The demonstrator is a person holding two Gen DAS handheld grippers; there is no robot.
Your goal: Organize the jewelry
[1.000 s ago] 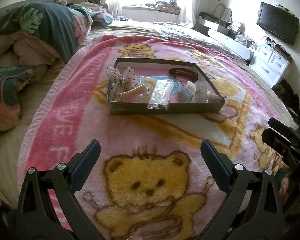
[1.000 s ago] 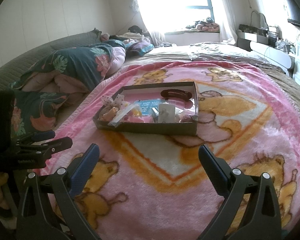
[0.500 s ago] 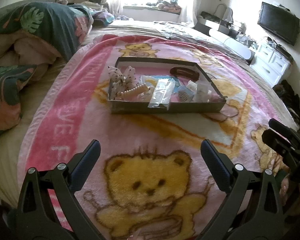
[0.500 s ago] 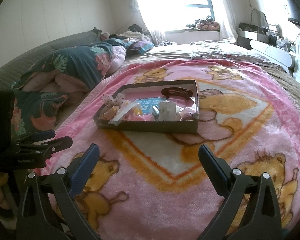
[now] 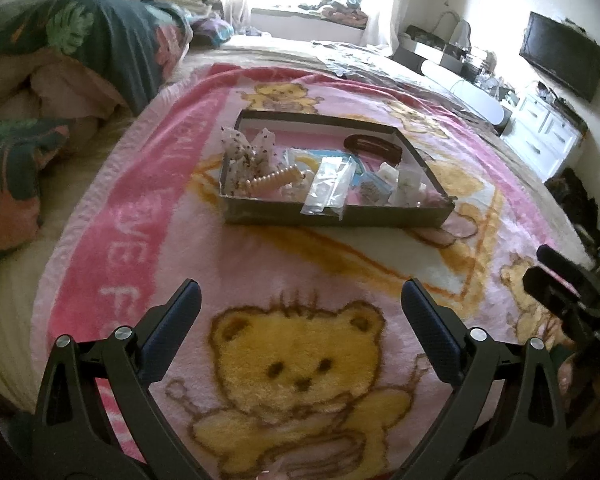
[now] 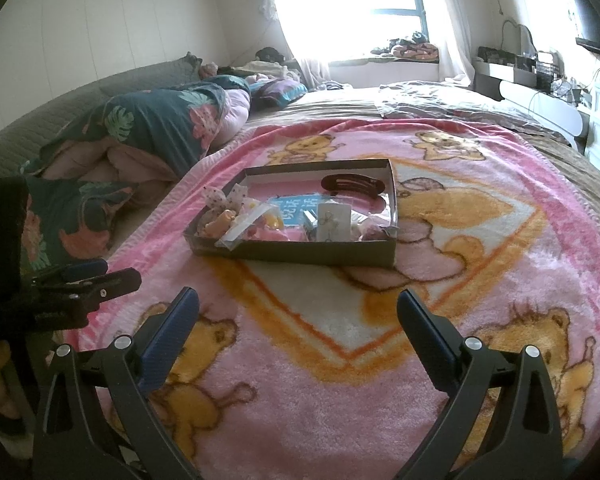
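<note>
Item: shallow dark cardboard box (image 5: 340, 216), open-topped, pale pink inside, resting on a pink teddy-bear blanket (image 5: 300, 360) spread over the bed.

Contents, as my left wrist view lists them: a dotted white fabric bow (image 5: 246, 150) at the left end; a cream, toothed hair clip (image 5: 276, 179) just beside it; a clear plastic packet (image 5: 330, 188) lying over the near wall; a brown oval hair clip (image 5: 374, 146) toward the far right corner; a small blue card (image 5: 374, 190) and white earring cards (image 5: 406, 186) at the right end. Finer pieces are too small to name.

Position: the box lies ahead of both my grippers, well apart from the fingertips, with bare blanket between.

My left gripper (image 5: 300, 300): fingers spread wide, holding nothing, above a yellow bear printed on the blanket.
My right gripper (image 6: 298, 304): fingers spread wide, holding nothing, box slightly left of centre ahead (image 6: 300, 254).

View differences: the left view shows a wall-mounted television (image 5: 562, 60) and white drawers (image 5: 548, 140) to the right, plus part of my right gripper at its right edge. The right view shows the bright window (image 6: 352, 4), a floral duvet (image 6: 160, 124) heaped at the left, a blue printed sheet (image 6: 296, 208) on the box floor, and my left gripper at its left edge (image 6: 80, 284).
</note>
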